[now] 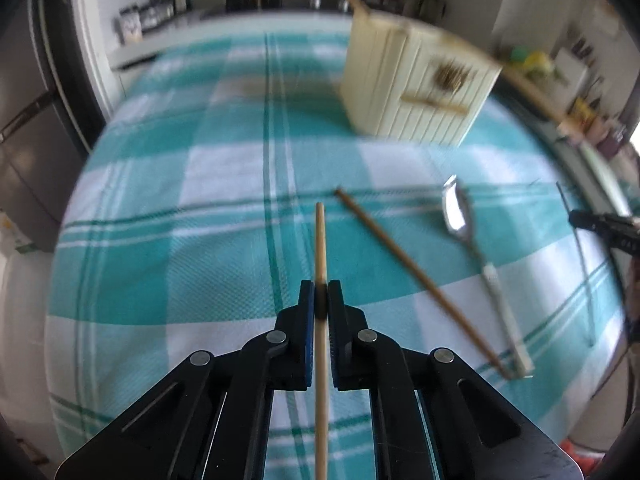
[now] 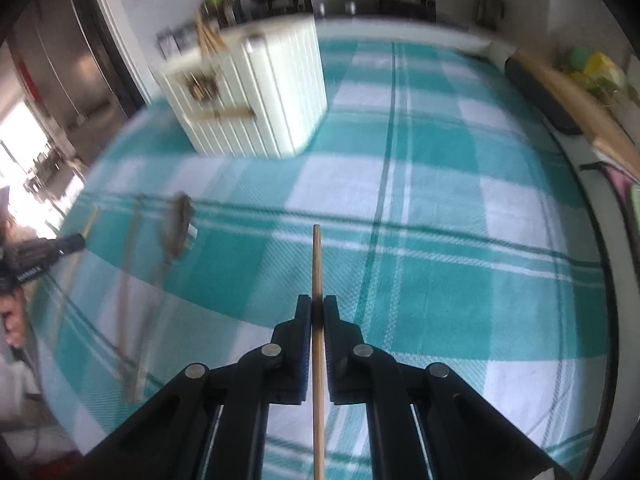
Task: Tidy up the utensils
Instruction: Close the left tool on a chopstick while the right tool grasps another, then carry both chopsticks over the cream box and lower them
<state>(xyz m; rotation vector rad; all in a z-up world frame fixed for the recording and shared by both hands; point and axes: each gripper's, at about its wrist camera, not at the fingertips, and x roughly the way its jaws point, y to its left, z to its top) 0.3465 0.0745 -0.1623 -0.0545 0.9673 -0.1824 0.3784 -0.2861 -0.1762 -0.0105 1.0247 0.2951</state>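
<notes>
Chopsticks: three counted. One pale stick (image 1: 321, 264) sits clamped in the left gripper (image 1: 321, 285), jaws closed on it, its tip pointing forward above the cloth (image 1: 160, 208); its rear end runs out of frame at the bottom. One browner stick (image 2: 317, 272) is clamped the same way in the right gripper (image 2: 317, 302), jaws closed on it, rear end likewise cut off. Both held sticks hang over the checked teal-and-white cloth, not touching it as far as can be told.

Third stick, dark brown (image 1: 416, 276), lies loose on the cloth to the right in the left view, angled, its near end touching or just beside the spoon handle; blur hides which. One spoon (image 1: 460, 216) lies just beside it, bowl away from the camera, pale handle toward it. In the right view, the spoon and loose stick are smeared by motion and hard to separate.

Right gripper shows only as a dark tip at the right edge of the left view; left gripper shows at the left edge of the right view with part of a hand (image 2: 14, 320), mostly cut off.

Farther back: one cream ribbed holder (image 1: 416, 80), upright on the cloth, with a blurred brown motif. Something thin sticks up from it; the count is unreadable. Beyond, the counter clutter is too blurred to name.
</notes>
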